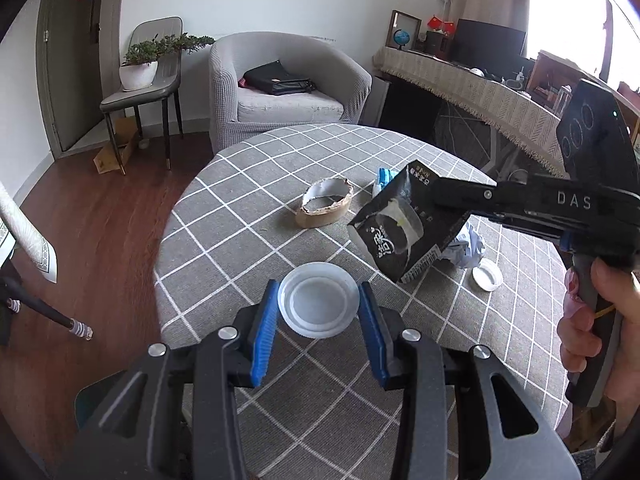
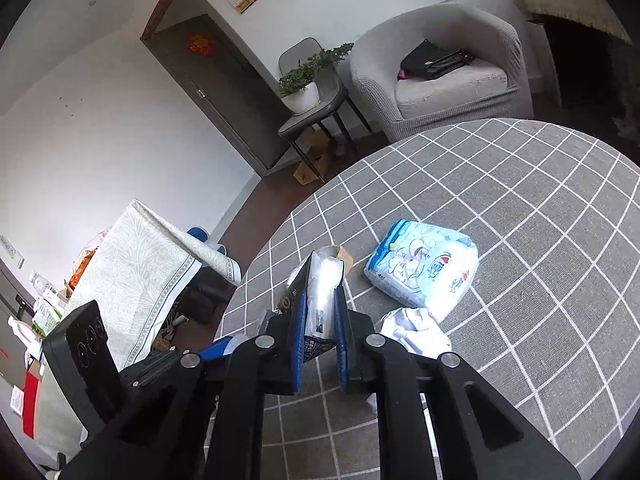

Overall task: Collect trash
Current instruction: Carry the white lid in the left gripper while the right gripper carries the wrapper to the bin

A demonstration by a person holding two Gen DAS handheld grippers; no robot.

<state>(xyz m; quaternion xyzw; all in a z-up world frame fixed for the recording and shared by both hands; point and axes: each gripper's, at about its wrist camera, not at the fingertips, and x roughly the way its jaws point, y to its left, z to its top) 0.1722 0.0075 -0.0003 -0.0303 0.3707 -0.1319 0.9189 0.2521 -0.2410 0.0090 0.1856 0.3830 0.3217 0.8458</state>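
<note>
A: Left gripper [image 1: 318, 312]?
B: Clamped on a white plastic lid [image 1: 318, 306], blue pads [image 1: 264, 320] pressing its rim from both sides. Held above the grey checked worktop [image 1: 240, 216], near its front edge.

A: And the right gripper [image 2: 322, 320]?
B: Pinching a black snack packet [image 1: 404, 224], jaws narrowed tight around its end. Lifted clear of the worktop, tilted, open mouth showing a pale lining in the right wrist view. Gripped from behind by a hand [image 1: 592, 320] on the handle at the frame's right edge.

A: Other trash lying about?
B: Torn brown cardboard ring [image 1: 326, 204] farther back on the worktop, mid-surface. Crumpled white paper [image 1: 468, 248] just beside the packet, partly hidden under it in the left wrist view. Small white cap [image 1: 487, 275] close to that paper, nearer the front. Blue-and-white tissue pack [image 2: 424, 268] lying flat, beyond the crumpled paper, mostly hidden behind the black packet from the left side.

A: Contact between the two grippers?
B: None; well apart, lid low at the front, packet higher and to the right.

A: Surroundings?
B: Grey armchair [image 1: 280, 88] behind the worktop with a black bag [image 1: 278, 80] on the seat; potted plant [image 1: 140, 68] on a chair beside it.
</note>
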